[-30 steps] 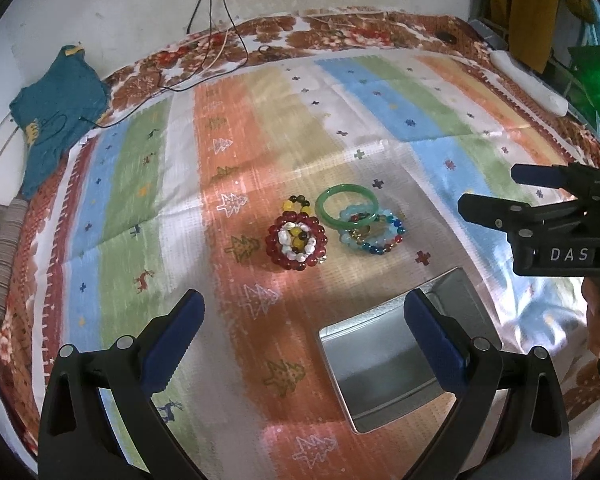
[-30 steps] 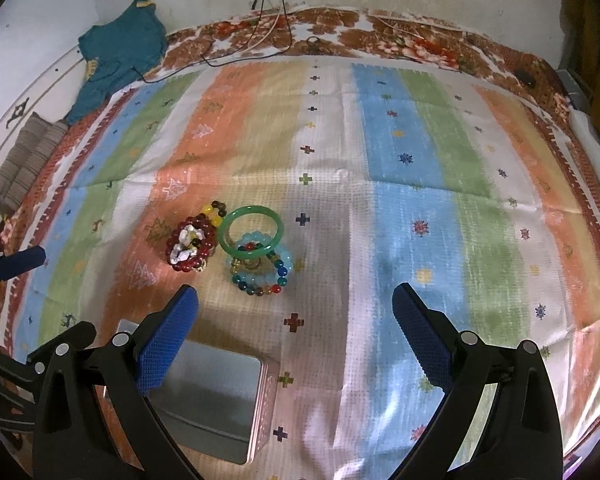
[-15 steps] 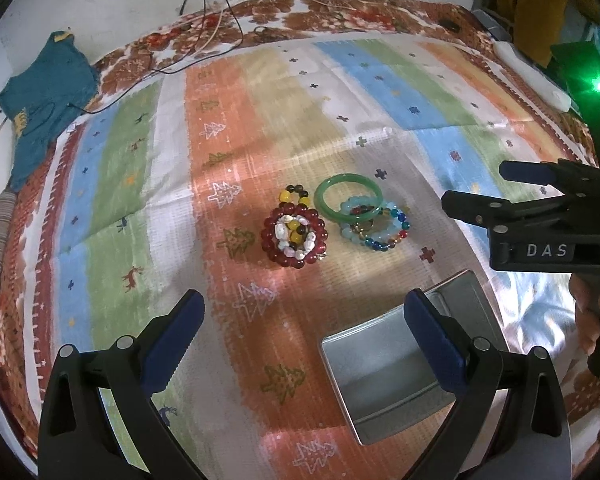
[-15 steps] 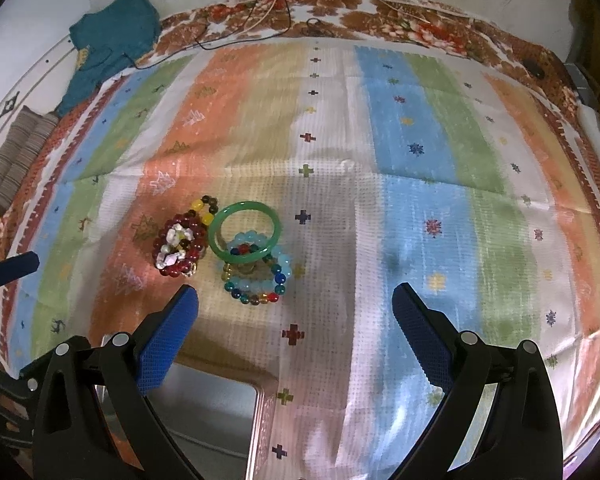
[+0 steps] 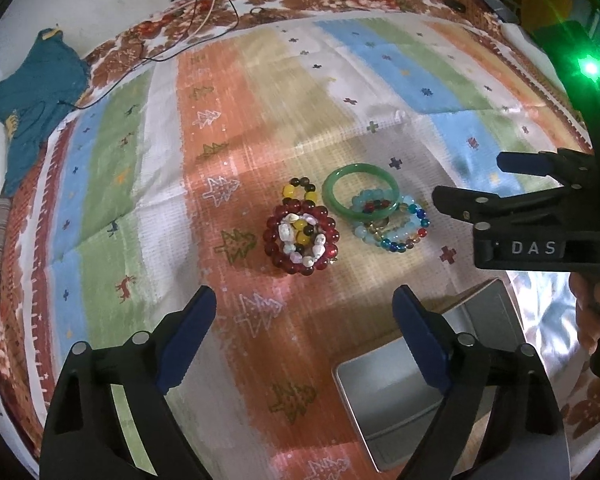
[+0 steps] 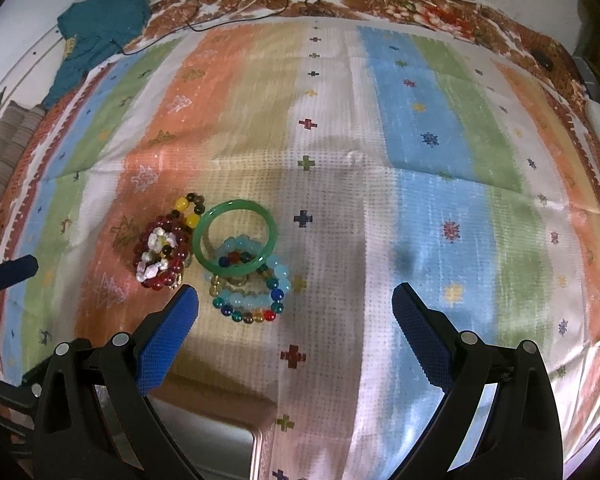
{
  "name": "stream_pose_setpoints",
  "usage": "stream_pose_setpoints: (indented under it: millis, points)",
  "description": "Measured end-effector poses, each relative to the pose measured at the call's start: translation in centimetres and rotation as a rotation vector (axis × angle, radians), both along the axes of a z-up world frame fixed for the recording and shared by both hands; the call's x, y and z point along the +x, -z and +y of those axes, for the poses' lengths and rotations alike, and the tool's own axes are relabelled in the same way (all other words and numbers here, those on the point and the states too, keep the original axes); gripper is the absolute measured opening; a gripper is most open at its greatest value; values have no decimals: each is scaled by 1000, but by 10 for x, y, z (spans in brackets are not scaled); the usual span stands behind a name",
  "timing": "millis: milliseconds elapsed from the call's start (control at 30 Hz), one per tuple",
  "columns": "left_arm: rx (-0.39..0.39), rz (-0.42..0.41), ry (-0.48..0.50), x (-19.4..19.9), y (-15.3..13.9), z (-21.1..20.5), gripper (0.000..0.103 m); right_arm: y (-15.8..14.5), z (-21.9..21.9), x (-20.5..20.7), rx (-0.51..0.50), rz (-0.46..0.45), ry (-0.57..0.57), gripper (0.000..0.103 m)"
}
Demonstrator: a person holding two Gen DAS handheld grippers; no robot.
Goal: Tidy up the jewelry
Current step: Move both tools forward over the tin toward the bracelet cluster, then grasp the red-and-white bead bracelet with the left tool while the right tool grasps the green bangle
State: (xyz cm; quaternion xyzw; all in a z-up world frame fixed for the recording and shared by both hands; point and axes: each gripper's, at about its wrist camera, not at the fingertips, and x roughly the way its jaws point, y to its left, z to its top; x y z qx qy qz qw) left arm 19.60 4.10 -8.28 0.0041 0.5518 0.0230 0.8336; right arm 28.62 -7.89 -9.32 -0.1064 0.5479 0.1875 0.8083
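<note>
Both grippers angled steeply down over the striped cloth [image 5: 260,92], nothing gripped.

Left gripper [image 5: 304,312]: jaws wide apart, have just been closing a little, nothing between them. I see only cloth in the gap. The blue pads sit short of the jewelry.

Right gripper [image 6: 296,312]: jaws spread wide, empty. In its own view the left blue pad [image 6: 166,340] sits just below the red bracelet cluster; the multicolour bracelet lies just above the gap.

Jewelry is bunched mid-cloth:
- dark red bead bracelet [image 5: 300,240] with white and yellow beads piled inside it, on the orange stripe
- small loop of yellow and dark beads [image 5: 300,192] at its upper edge
- green bangle [image 5: 360,194] just right of that, its lower rim lying over the pale blue bead bracelet [image 5: 370,202]
- multicolour bead bracelet [image 5: 400,236] overlapping below the bangle

Metal tin [image 5: 400,400], open, lies on the cloth near the camera, partly behind my left gripper's right finger. It's well apart from the jewelry, with nothing visible inside.

Teal garment [image 5: 32,104] at the far left edge, cables [image 5: 204,12] along the far edge.
</note>
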Motion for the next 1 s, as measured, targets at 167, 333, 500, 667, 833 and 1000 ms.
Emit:
stream_pose_setpoints:
  millis: [167,333,500,667,833,1000]
  points:
    - [11,26,6,9,8,-1,83,6,7,7,4,16,-5,98]
    - [13,55,18,18,18,-1,78,15,13,16,-4,37,-3,98]
    - [2,71,11,25,24,3,75,16,15,23,26,63,14,97]
    - [-17,96,11,34,33,7,69,25,24,30,6,83,6,88]
    - [-27,121,25,42,43,6,60,37,30,36,-6,105,3,77]
    - [-35,136,39,49,52,6,50,48,32,42,-6,126,5,67]
